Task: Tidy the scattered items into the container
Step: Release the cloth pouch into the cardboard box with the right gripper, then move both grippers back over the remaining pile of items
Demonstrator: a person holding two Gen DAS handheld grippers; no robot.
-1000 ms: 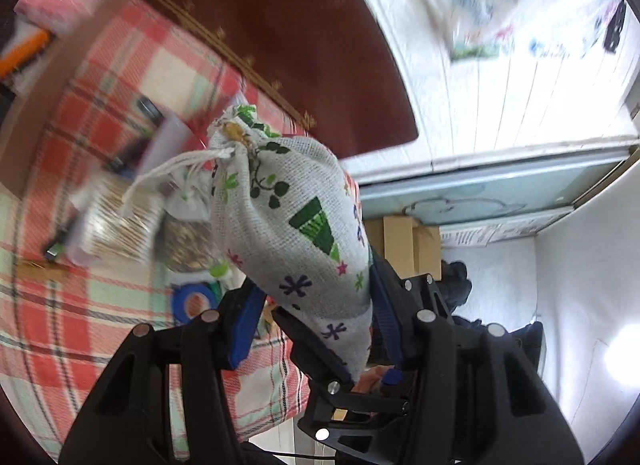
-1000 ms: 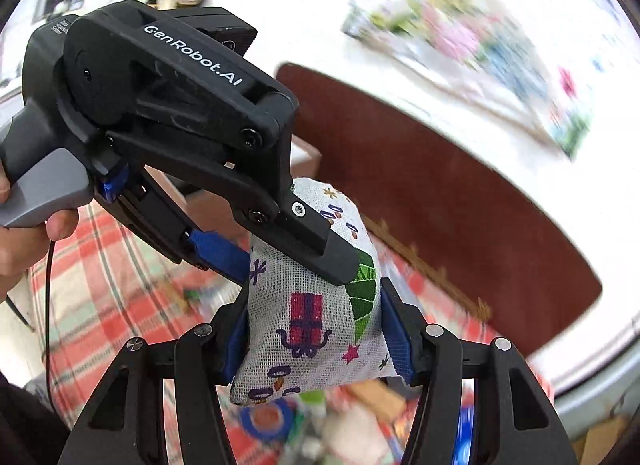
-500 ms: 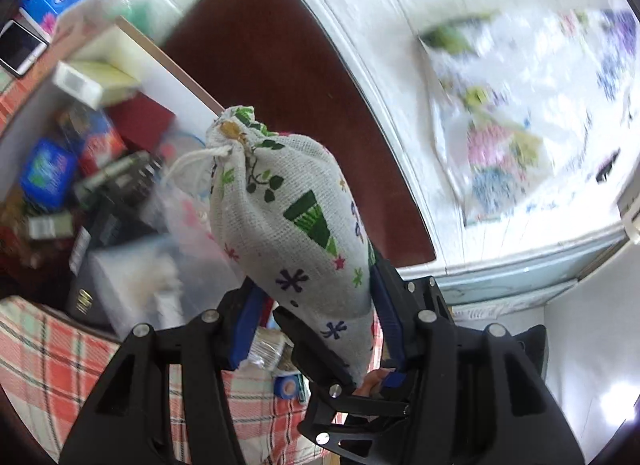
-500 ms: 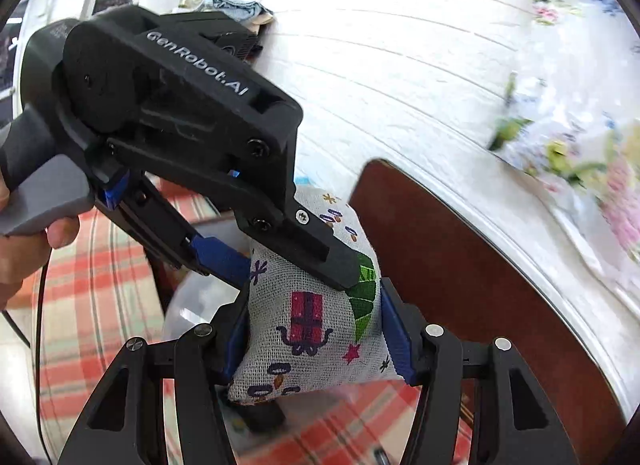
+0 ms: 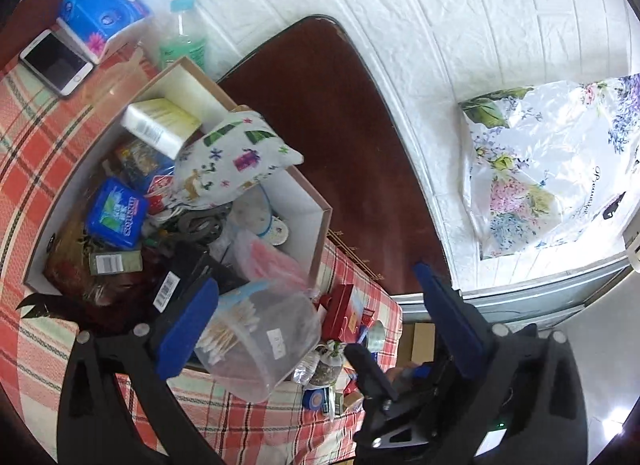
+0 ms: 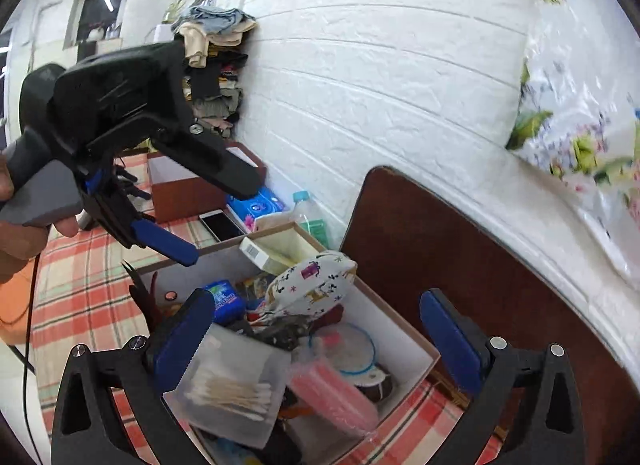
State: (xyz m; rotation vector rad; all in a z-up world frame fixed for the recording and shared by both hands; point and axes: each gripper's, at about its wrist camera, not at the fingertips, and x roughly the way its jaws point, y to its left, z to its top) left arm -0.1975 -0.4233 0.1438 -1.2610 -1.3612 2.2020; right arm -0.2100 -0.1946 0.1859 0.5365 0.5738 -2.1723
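Pouch dropped, both grippers spread wide!
We see the white printed drawstring pouch (image 5: 234,159), gripped a second ago, lying atop the brown-rimmed cardboard box (image 5: 320,233); left gripper (image 5: 316,305) and right gripper (image 6: 316,329) hold nothing.

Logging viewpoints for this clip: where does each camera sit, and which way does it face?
Left wrist: on the left tool, looking down into the box; only its open fingers show.
Right wrist: on the right tool, facing box and wall; shows its open fingers, the left tool and a hand.
Shared: the box and printed pouch lying inside.
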